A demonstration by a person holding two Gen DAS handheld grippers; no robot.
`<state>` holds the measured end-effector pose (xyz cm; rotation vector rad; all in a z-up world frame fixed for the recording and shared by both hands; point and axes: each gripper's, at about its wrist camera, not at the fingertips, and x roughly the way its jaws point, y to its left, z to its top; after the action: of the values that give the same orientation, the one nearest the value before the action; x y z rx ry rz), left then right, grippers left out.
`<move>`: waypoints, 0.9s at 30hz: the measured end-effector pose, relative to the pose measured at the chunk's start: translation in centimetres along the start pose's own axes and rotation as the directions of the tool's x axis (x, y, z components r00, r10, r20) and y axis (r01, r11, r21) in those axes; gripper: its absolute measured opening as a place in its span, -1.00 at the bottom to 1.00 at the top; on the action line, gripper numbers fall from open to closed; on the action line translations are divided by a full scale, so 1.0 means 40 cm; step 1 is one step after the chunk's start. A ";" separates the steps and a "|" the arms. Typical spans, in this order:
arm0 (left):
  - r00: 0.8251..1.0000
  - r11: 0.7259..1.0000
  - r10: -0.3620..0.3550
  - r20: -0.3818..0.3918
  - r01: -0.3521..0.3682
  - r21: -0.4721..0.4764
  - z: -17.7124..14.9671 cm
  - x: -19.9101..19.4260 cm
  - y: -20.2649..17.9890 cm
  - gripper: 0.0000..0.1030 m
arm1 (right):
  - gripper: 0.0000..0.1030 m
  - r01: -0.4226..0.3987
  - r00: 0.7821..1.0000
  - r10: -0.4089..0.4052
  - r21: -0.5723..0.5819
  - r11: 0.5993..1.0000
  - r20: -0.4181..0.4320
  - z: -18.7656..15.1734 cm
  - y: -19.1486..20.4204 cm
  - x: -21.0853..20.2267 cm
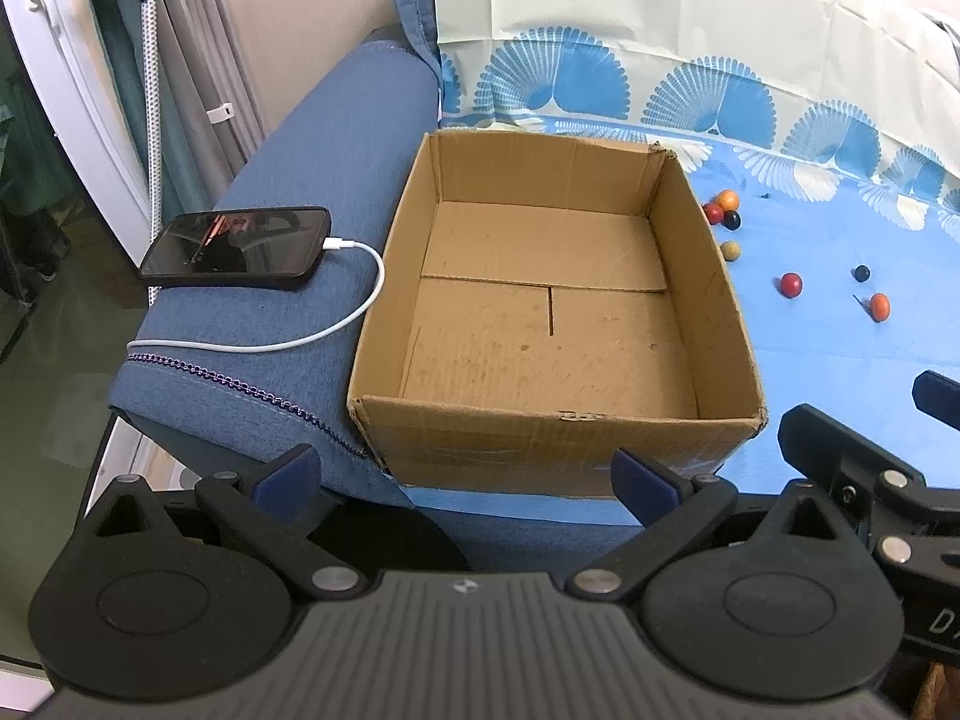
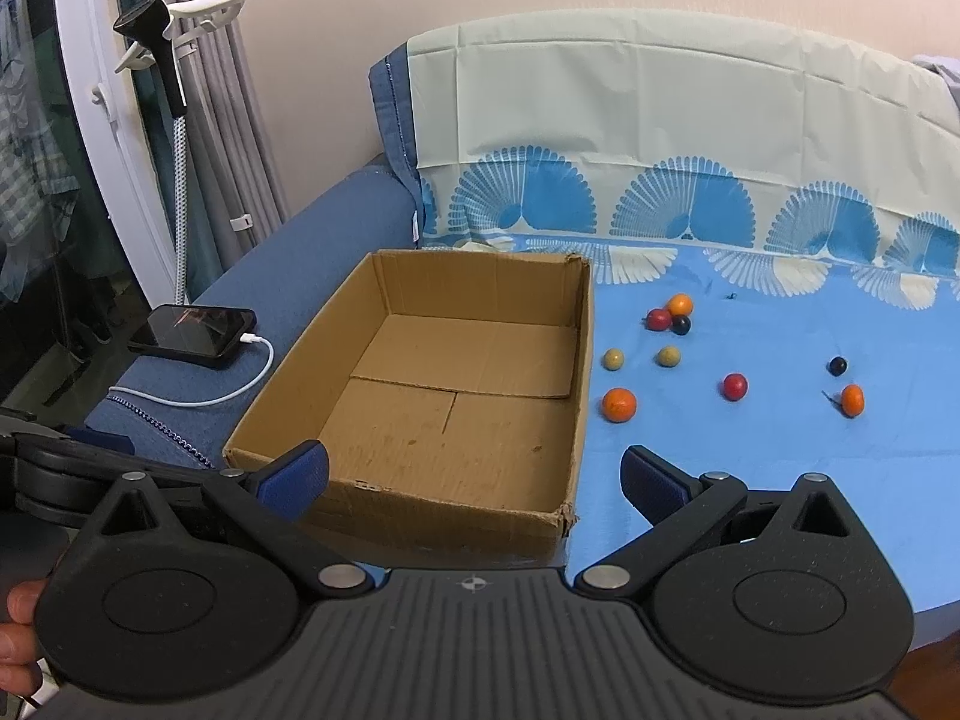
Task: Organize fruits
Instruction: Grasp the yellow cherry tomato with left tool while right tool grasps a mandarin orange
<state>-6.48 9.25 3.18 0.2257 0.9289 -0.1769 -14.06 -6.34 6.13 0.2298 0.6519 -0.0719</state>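
Well, nothing sorted yet: the cardboard box (image 2: 456, 402) sits empty, and every small fruit (image 2: 618, 405) lies scattered on the blue sheet (image 2: 750, 462) to its right. Both claws, left (image 1: 465, 474) and right (image 2: 474, 477), hover wide and hold nothing. A charging phone (image 2: 195, 330) rests on the sofa arm; curtains hang behind.

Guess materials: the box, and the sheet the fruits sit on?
Box: corrugated cardboard, matte brown; creased flaps on its floor and frayed, torn corners show it. Sheet: looks like thin plastic or vinyl, blue with a printed fan pattern; sharp fold lines and a slight sheen suggest that, though coated fabric can't be ruled out.
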 end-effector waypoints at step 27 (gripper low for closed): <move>0.942 0.889 -0.276 -0.192 0.326 0.321 0.404 0.245 -0.557 1.00 | 0.99 0.352 0.916 -0.390 0.278 0.894 0.094 -0.018 -0.609 0.099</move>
<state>6.21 -17.02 2.02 0.4265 1.0683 -0.6264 -14.70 -29.84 -1.46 0.3429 0.5301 -0.5417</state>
